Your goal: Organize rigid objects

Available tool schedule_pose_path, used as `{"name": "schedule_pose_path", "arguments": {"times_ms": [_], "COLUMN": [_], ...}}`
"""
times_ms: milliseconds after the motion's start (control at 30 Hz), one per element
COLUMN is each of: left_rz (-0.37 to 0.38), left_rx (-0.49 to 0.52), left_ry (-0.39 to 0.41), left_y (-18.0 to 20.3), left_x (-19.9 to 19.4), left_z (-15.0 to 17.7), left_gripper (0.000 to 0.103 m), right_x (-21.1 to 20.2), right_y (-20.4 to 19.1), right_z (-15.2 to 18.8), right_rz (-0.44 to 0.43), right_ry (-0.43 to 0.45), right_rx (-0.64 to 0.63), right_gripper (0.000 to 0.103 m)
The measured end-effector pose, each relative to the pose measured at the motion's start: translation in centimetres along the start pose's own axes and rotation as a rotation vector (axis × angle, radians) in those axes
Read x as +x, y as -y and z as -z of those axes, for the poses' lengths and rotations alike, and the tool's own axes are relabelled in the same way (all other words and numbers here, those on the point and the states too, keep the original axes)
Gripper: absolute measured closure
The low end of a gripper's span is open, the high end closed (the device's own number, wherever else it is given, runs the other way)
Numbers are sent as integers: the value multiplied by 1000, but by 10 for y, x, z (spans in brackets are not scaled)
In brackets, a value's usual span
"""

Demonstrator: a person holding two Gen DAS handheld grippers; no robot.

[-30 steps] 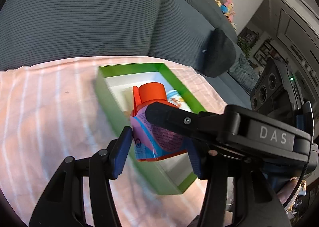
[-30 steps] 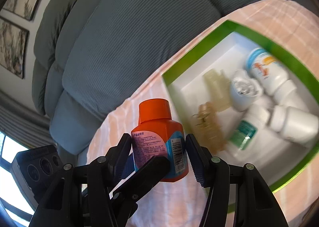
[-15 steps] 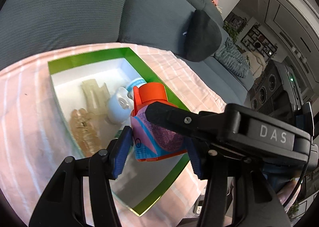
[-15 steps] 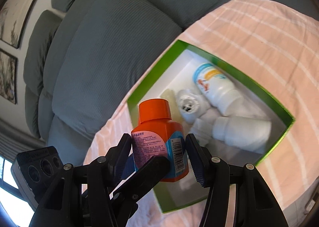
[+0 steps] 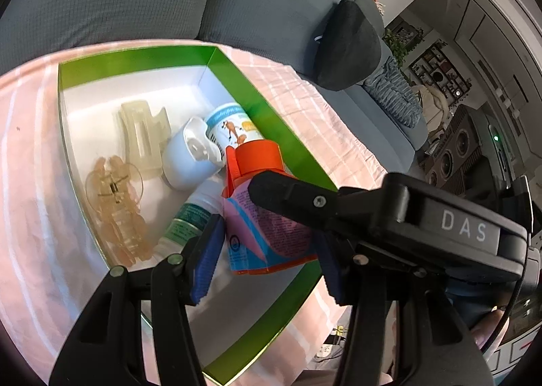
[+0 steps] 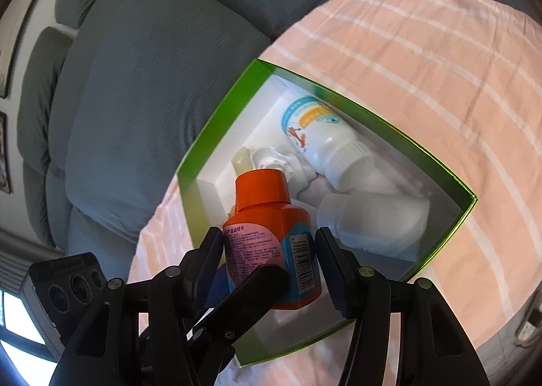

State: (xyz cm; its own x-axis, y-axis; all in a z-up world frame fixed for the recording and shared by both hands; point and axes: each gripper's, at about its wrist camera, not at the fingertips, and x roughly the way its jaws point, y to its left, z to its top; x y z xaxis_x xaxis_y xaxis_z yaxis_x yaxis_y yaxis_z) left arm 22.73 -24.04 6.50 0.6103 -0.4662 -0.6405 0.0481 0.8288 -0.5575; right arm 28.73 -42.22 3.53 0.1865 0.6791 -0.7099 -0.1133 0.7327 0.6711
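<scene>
An orange-capped bottle (image 5: 262,216) with a pink and blue label is held by both grippers over the green box (image 5: 277,121). My left gripper (image 5: 264,257) is shut on the bottle, and my right gripper (image 6: 271,267) is shut on the same bottle (image 6: 271,233). The green box (image 6: 216,125) has a white inside. It holds white bottles (image 6: 321,135), a white cap (image 5: 189,162), a cream hair clip (image 5: 142,131) and an amber hair clip (image 5: 115,203).
The box sits on a pink striped cloth (image 6: 423,57). A grey sofa (image 6: 152,47) lies behind it, with a dark cushion (image 5: 349,47) at its arm. Speakers and shelves stand at the right (image 5: 454,155).
Both grippers have carried the bottle over the box. The box's contents now show beneath and beside the bottle. Both grips are unchanged.
</scene>
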Motion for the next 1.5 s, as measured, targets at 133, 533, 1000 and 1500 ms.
{"name": "schedule_pose_path", "arguments": {"times_ms": [133,533,1000,1500], "left_rz": [0,-27,-118,-187], "left_rx": [0,32,75,73], "left_ry": [-5,-20,27,60], "left_y": [1,10,17,13], "left_x": [0,-5,-32,-44], "left_z": [-1,0,-2,1], "left_gripper": [52,26,13,1], "right_x": [2,-10,-37,-38], "right_y": [2,-3,-29,-30], "right_z": [-1,1,6,5], "right_rz": [12,114,188,192], "right_ry": [-4,61,201,210], "right_rx": [7,-1,-81,-87], "right_gripper": [44,44,30,24]}}
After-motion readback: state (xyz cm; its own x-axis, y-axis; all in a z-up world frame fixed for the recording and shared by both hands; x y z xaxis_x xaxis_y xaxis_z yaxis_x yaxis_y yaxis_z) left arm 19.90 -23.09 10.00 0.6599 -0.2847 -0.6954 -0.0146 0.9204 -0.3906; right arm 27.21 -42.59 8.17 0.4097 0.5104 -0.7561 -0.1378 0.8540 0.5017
